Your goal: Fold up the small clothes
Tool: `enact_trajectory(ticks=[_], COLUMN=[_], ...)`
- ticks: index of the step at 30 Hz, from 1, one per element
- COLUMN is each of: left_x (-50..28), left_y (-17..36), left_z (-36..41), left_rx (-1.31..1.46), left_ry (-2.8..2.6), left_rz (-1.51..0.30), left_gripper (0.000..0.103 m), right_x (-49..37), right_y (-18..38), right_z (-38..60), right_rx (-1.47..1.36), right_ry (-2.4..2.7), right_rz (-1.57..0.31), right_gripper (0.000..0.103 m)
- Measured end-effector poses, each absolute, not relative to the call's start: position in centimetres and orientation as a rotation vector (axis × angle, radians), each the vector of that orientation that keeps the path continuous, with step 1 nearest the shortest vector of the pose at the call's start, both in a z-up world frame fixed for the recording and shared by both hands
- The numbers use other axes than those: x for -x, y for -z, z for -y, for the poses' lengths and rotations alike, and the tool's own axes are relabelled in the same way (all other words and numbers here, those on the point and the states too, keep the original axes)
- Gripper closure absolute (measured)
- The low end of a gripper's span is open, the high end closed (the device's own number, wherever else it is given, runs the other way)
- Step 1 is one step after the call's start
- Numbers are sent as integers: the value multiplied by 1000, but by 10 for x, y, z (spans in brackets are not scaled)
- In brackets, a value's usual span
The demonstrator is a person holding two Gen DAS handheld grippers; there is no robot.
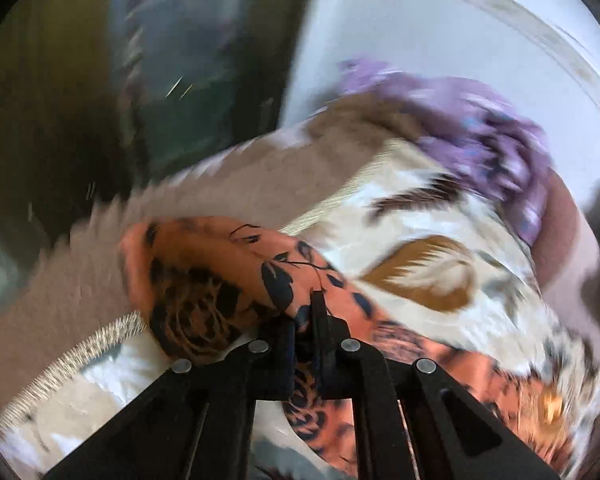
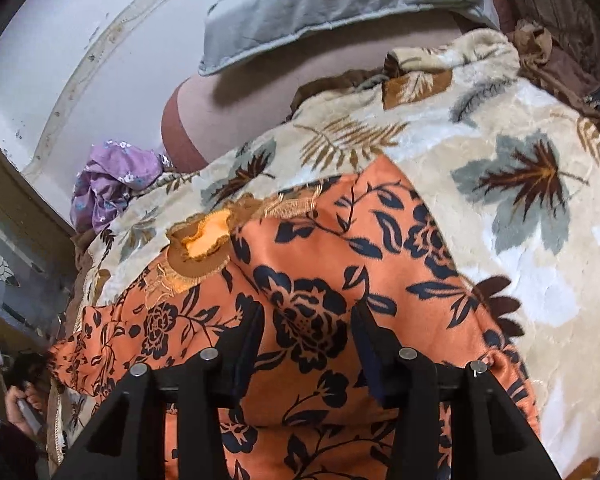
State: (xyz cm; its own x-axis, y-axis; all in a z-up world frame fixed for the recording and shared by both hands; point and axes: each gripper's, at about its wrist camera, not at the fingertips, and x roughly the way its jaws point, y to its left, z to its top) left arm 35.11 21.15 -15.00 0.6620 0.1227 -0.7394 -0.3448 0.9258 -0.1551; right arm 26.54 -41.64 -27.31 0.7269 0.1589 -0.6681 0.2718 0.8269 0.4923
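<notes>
An orange garment with dark blue flowers [image 2: 320, 280] lies spread on a cream leaf-patterned blanket [image 2: 520, 208]. In the left wrist view, which is blurred, my left gripper [image 1: 306, 312] is shut on a fold of the orange garment [image 1: 220, 272] and holds it lifted over the blanket [image 1: 420, 240]. My right gripper [image 2: 308, 320] is open and empty, its fingers just above the middle of the garment. The garment's embroidered neckline [image 2: 204, 240] lies to the upper left of it.
A crumpled purple garment [image 2: 108, 180] lies at the blanket's far left edge; it also shows in the left wrist view [image 1: 480, 128]. A grey pillow [image 2: 332, 4] lies at the head of the bed. A white wall [image 2: 40, 40] is behind.
</notes>
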Motion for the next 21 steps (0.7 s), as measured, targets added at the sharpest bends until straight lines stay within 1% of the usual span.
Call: enact_trajectory(ticks=[2,5,7,9,12,14,15,16,17,18,19,20,21], left_x=[-345,-327,-316,-302,-287,-271,-258,-248,-236,-229,-219,-214,-211], left_y=[126,92,83,82,100,118,122,127,131,134,135,134,133], left_z=[-173,-87,-35,27,112,163,174,185,193,193,185,177,162], left_rx=[208,33,-45,-136,-232,-258,-276,-305,-346,-379,-394,-389,-371], left_ry=[-185,-15,92,209,350,490,531,564,578,574,562,552,535], left_rz=[-771,-733,-729,-740,-805,-876,-889,-894,-888,-873,-830,-797,-762], left_gripper=[97,97,97,97,96,94,92,88,71,49,42,37,37], right_x=[-262,-255,-250,-245,-239,-236,-235,-233,-233,-232,-232,-233,-233], right_y=[269,260,253,248,244,241,240,239,238,237,237,236,236], right_z=[419,426,434,445,463,473,478,482,484,485,485,483,480], right_rx=[-614,-633,-651,-672,-721,-755,-769,-777,-779,-780,-778,-773,-768], right_ry=[65,69,79,100,129,140,144,150,154,152,149,141,133], right_rz=[-754,-724,-699,-677,-650,-637,-628,-623,-621,-619,-620,-625,-630], right_gripper=[53,53,53,53,53,53,53,53,53,51,47,46,46])
